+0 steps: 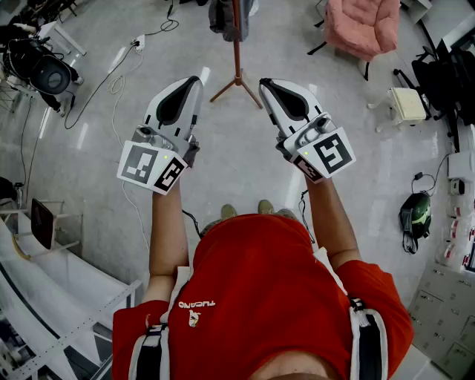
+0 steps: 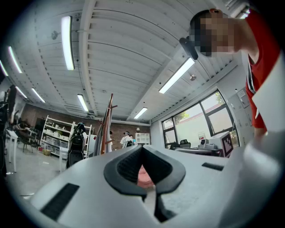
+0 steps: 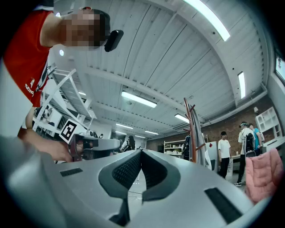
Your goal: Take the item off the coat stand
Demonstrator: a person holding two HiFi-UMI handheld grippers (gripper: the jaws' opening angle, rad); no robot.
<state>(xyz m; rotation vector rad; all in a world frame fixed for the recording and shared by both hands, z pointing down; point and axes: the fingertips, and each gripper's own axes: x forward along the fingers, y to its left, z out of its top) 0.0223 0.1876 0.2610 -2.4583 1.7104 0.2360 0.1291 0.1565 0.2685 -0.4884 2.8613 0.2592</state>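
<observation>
The wooden coat stand [image 1: 237, 44] rises from the grey floor straight ahead, with a grey garment [image 1: 223, 18] hanging on it. Both grippers are held up in front of the person in the red shirt, well short of the stand. My left gripper [image 1: 194, 80] is shut with nothing held, and its own view shows the stand [image 2: 108, 124] far off to the left. My right gripper [image 1: 266, 83] is also shut and empty. From the right gripper view the stand [image 3: 191, 129] and its garment [image 3: 201, 144] are to the right, beyond the jaws.
A pink chair [image 1: 364, 26] stands back right of the stand. Cables [image 1: 111, 82] trail over the floor on the left near black equipment [image 1: 44, 70]. A white frame rack [image 1: 44, 297] is at lower left. People [image 3: 224, 153] stand in the background.
</observation>
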